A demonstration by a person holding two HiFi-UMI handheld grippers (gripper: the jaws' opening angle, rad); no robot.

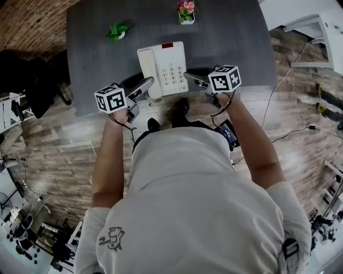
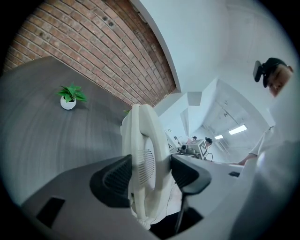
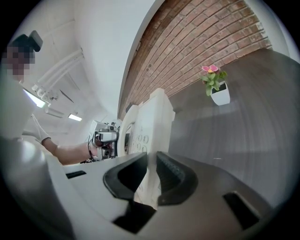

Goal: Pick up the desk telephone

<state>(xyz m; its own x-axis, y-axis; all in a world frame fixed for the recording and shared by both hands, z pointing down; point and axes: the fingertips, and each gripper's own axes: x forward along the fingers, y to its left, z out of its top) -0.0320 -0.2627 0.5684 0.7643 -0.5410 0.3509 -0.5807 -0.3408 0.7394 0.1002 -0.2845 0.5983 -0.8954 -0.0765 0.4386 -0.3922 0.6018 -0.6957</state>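
Note:
The white desk telephone [image 1: 163, 67] is at the near edge of the grey desk [image 1: 96, 48], held from both sides. My left gripper [image 1: 146, 85] is shut on its handset side; in the left gripper view the dark pads press on the white handset [image 2: 143, 159] at the left gripper [image 2: 149, 173]. My right gripper [image 1: 192, 77] is shut on the telephone's right edge. In the right gripper view the thin white edge [image 3: 150, 126] runs between the narrow pads of the right gripper [image 3: 151, 176]. Whether the base is off the desk I cannot tell.
A small green plant in a white pot [image 1: 118, 30] and a pink flower pot [image 1: 186, 12] stand at the desk's far side. A brick wall [image 2: 103, 51] runs behind. Cables [image 1: 292, 69] lie on the wood floor at right, near white furniture [image 1: 313, 32].

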